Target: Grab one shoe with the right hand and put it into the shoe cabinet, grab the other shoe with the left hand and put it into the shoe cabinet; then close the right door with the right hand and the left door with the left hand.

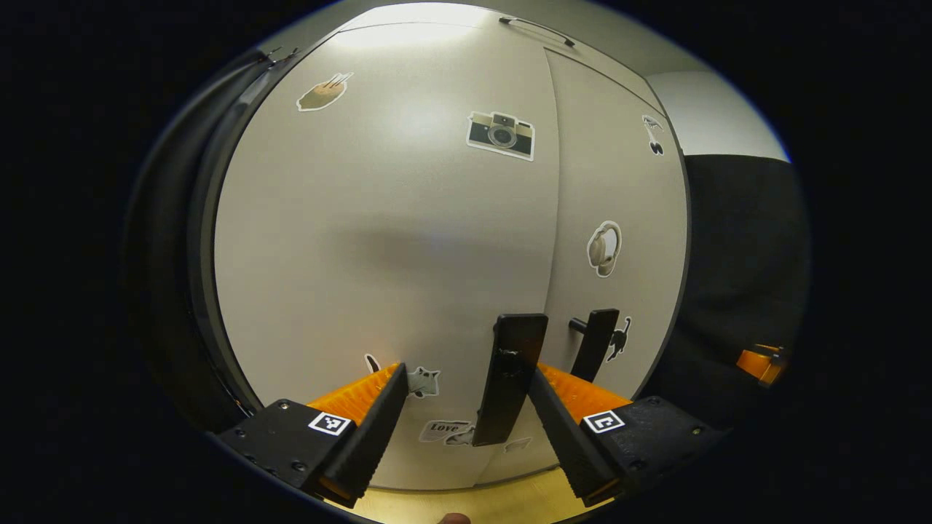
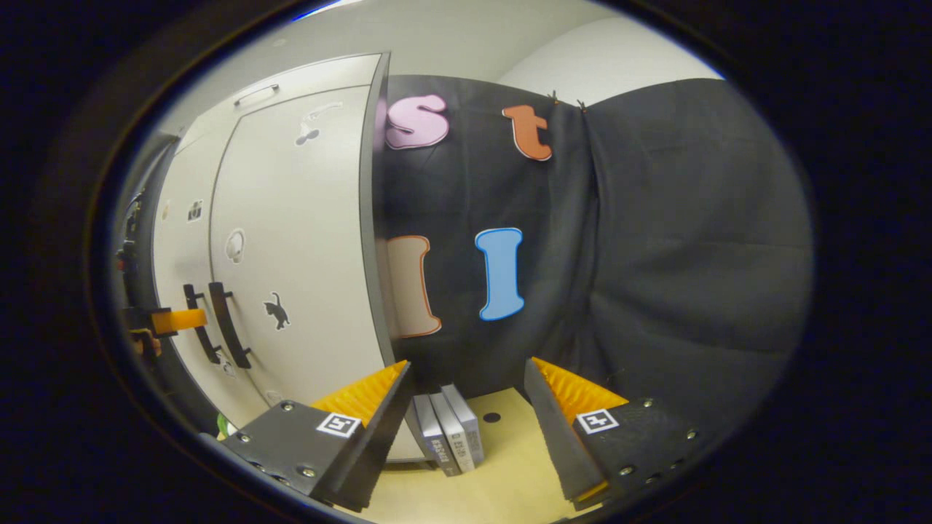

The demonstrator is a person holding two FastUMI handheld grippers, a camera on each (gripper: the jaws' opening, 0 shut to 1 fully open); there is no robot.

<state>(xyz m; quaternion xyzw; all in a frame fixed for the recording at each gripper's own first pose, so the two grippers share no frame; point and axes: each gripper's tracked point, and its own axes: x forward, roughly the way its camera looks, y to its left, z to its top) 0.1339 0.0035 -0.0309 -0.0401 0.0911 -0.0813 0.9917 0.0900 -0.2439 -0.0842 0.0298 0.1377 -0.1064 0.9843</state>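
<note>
Three grey books (image 2: 450, 431) upright on pale wood floor (image 2: 502, 480), just beside black cloth wall (image 2: 655, 240). Small dark hole (image 2: 491, 418) in floor, just right of books. White room wall (image 2: 604, 62) above cloth. Small green object (image 2: 226, 424), unclear, low on floor left of books.

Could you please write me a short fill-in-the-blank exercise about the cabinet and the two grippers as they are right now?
1. Both doors of the shoe cabinet are ____.
2. The sticker high on the left door near the seam shows a ____.
3. The left gripper is ____, with the left door's handle between its fingers.
4. Beside the cabinet, past the right gripper, several ____ stand upright on the floor.

Missing words: shut; camera; open; books
</note>
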